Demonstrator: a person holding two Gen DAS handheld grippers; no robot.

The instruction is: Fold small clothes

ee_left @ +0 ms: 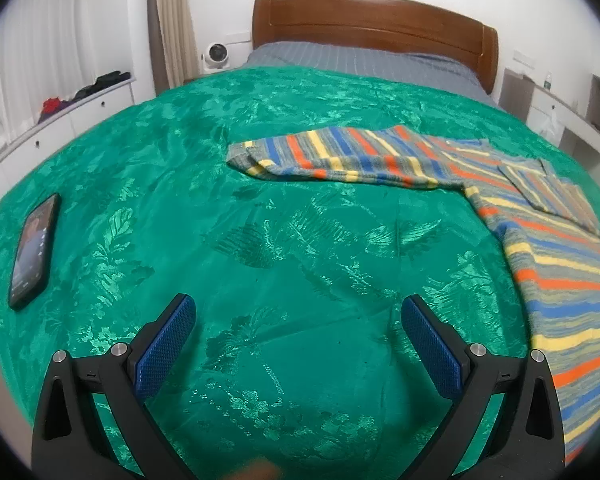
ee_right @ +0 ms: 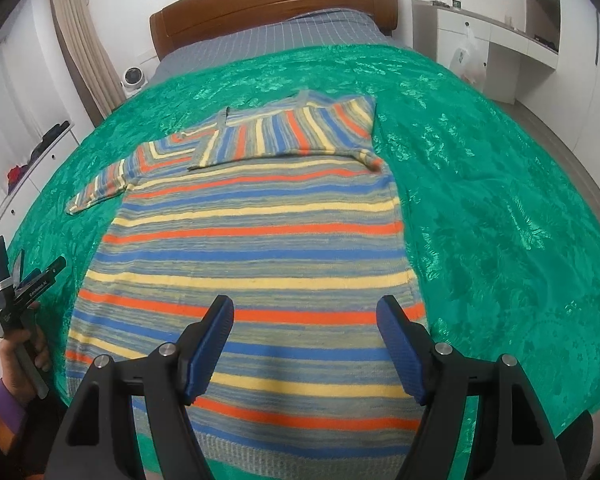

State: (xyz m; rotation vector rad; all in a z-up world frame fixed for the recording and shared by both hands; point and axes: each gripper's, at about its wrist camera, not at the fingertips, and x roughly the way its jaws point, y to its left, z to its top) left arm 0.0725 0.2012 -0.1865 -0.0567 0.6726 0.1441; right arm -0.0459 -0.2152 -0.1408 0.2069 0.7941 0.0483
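A striped knit sweater (ee_right: pixel 252 240) in blue, orange, yellow and grey lies flat on the green bedspread (ee_right: pixel 500 200). Its right sleeve is folded across the chest (ee_right: pixel 292 132). Its left sleeve (ee_right: pixel 100 188) lies stretched out to the left. My right gripper (ee_right: pixel 304 312) is open and empty above the sweater's lower body. My left gripper (ee_left: pixel 298 312) is open and empty over bare bedspread (ee_left: pixel 180 200), left of the sweater (ee_left: pixel 560 264); the outstretched sleeve (ee_left: pixel 320 156) lies ahead of it. The left gripper also shows at the left edge of the right wrist view (ee_right: pixel 62 262).
A black phone (ee_left: pixel 34 252) lies on the bedspread at the left. The wooden headboard (ee_left: pixel 372 16) and grey sheet (ee_left: pixel 360 60) are at the far end. White drawers (ee_left: pixel 60 120) stand to the left, a small fan (ee_left: pixel 218 54) beside the bed, white cabinets (ee_right: pixel 500 40) to the right.
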